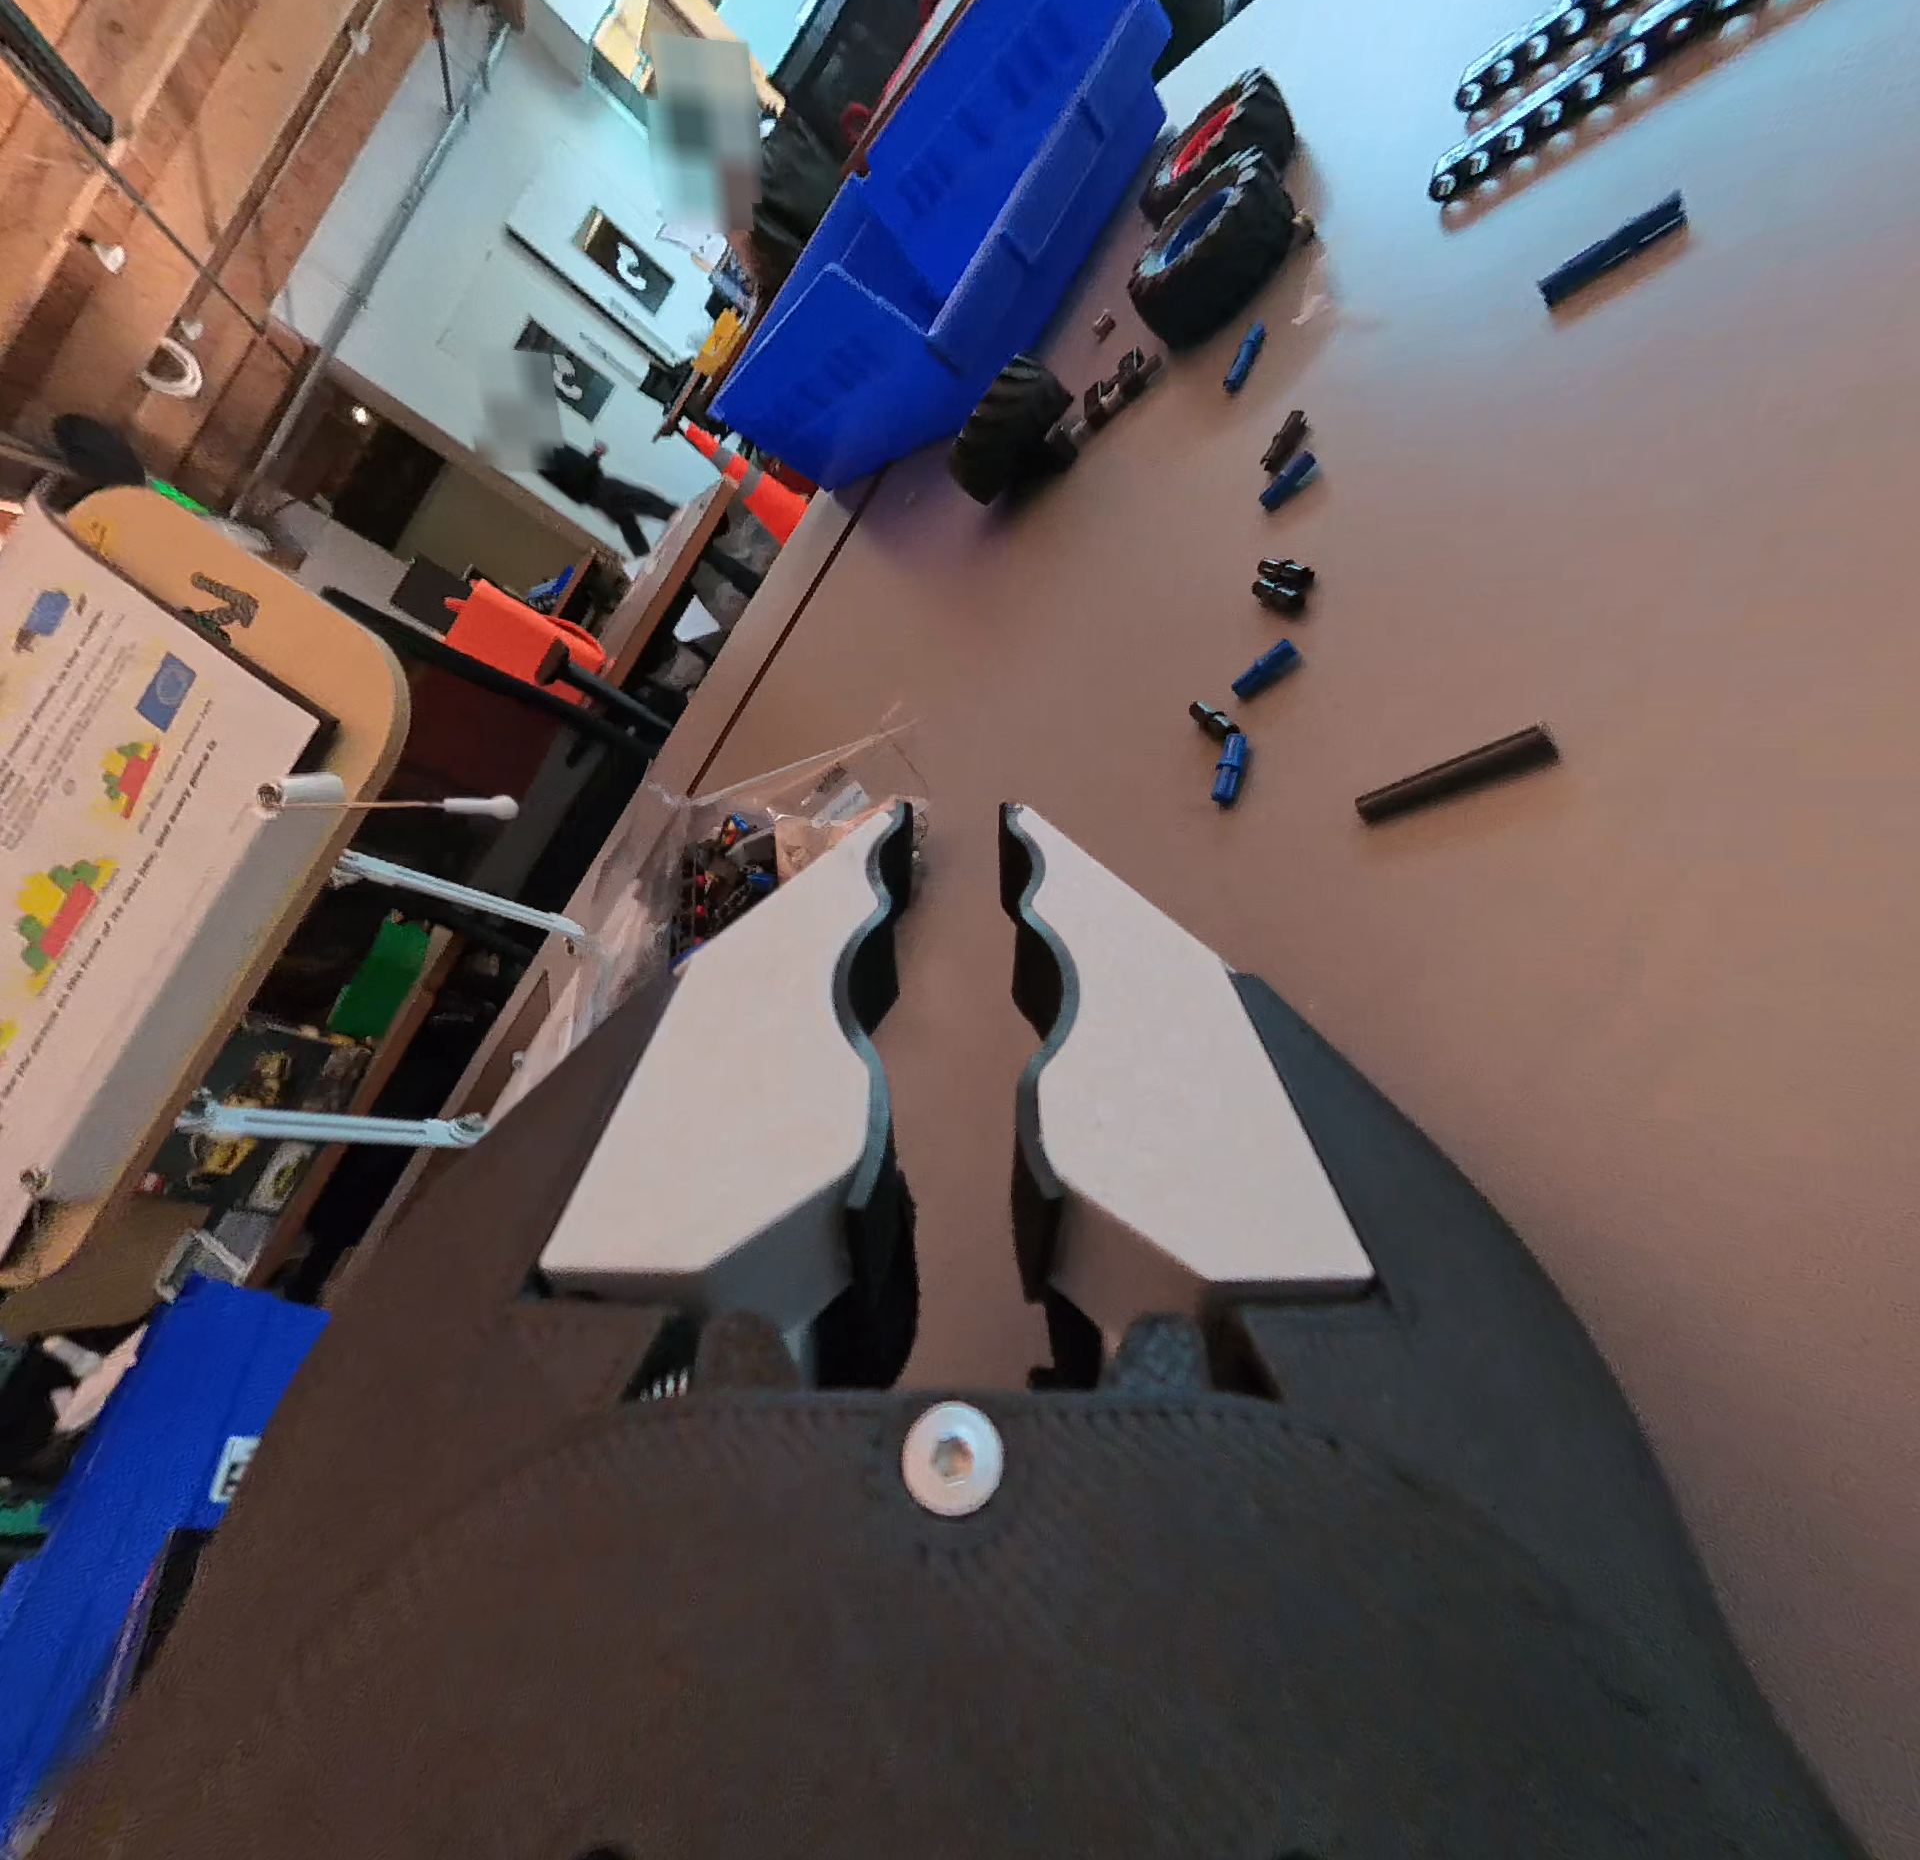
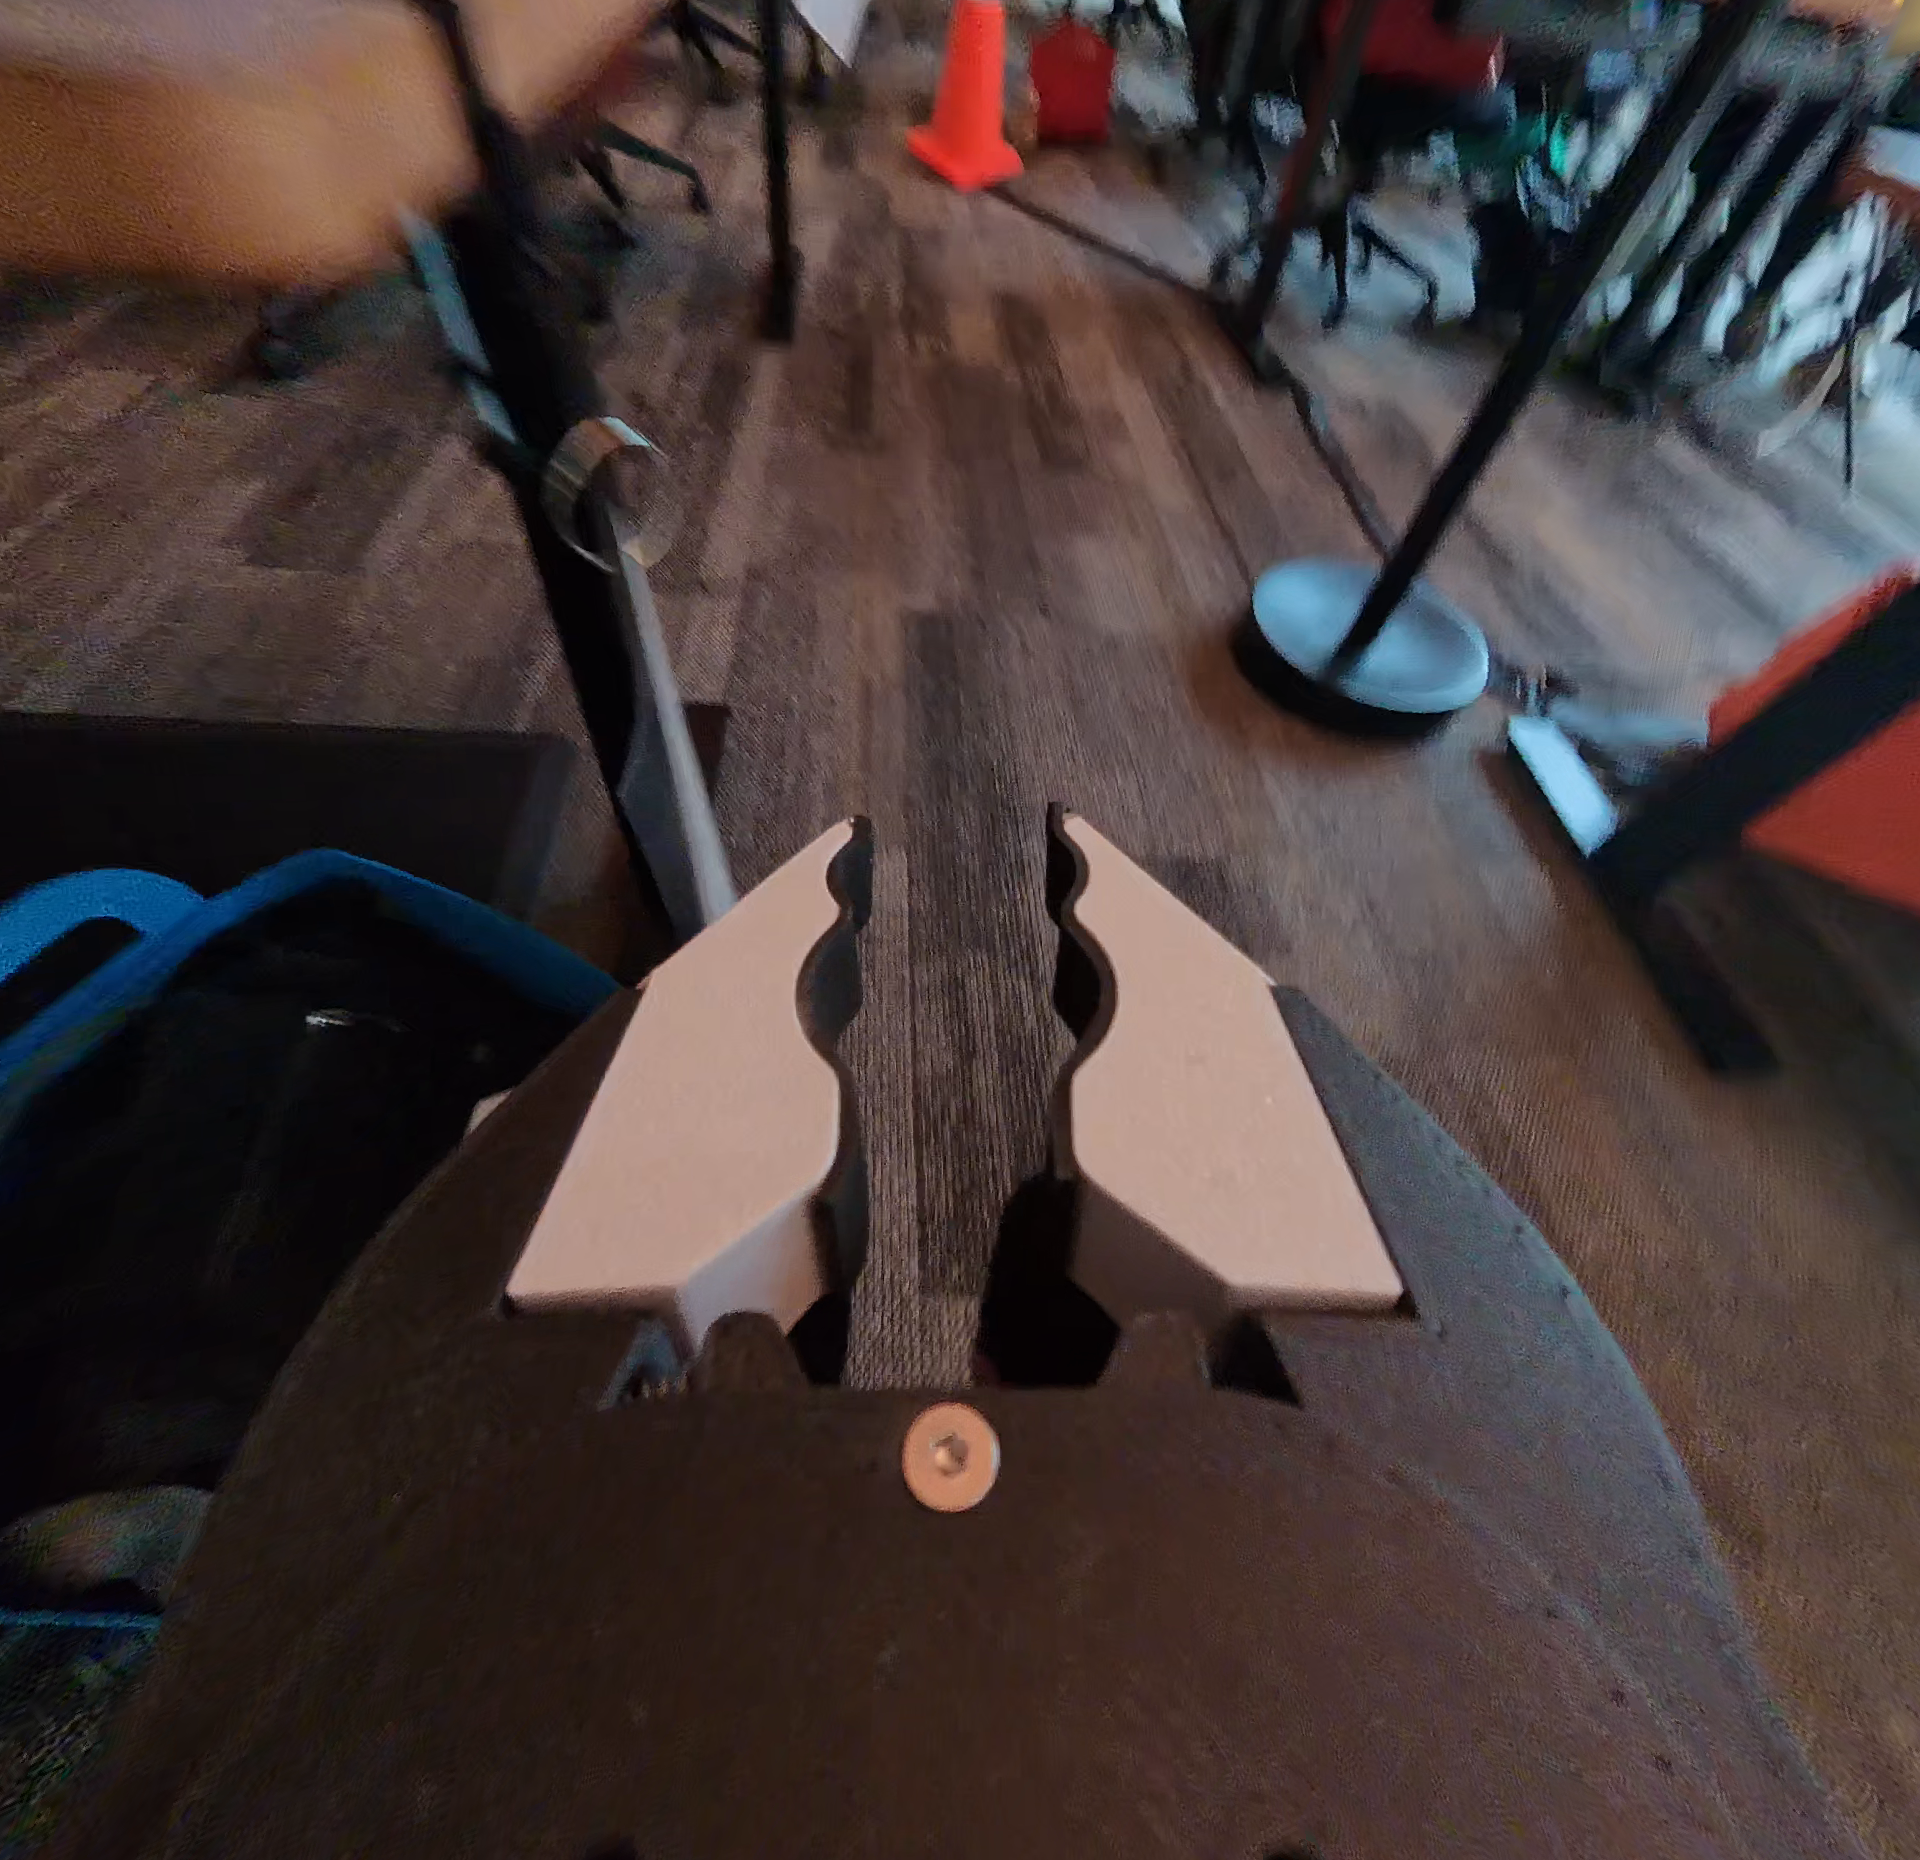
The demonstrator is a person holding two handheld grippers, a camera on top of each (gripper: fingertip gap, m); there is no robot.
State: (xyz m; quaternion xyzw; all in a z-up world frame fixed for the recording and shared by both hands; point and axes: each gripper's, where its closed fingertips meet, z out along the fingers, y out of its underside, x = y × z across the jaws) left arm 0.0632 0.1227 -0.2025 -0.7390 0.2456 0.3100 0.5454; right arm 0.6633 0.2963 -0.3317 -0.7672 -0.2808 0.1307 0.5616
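My left gripper (image 1: 956, 823) is open and empty, held low over a brown table (image 1: 1558, 1083). A clear plastic bag of small parts (image 1: 758, 854) lies just left of its fingertips. Ahead to the right lie a black axle rod (image 1: 1455, 773), small blue pins (image 1: 1264, 667) and black pins (image 1: 1283, 584). Farther off are black toy tyres (image 1: 1210, 252), a blue axle (image 1: 1610, 249) and black perforated beams (image 1: 1579, 75). My right gripper (image 2: 956, 834) is open and empty, pointing at a carpeted floor (image 2: 987, 563) away from the table.
Blue storage bins (image 1: 966, 200) stand at the table's far left edge. A printed white board (image 1: 135, 823) stands left of the table. On the floor stand an orange cone (image 2: 971, 75), a round grey stand base (image 2: 1371, 641), table legs (image 2: 774, 148) and a blue-rimmed black bag (image 2: 260, 1083). The gap from one gripper's tips to the other's is roughly 65 centimeters. My left gripper is the nearer one to the black axle rod (image 1: 1455, 773): about 8 centimeters, against 55 centimeters.
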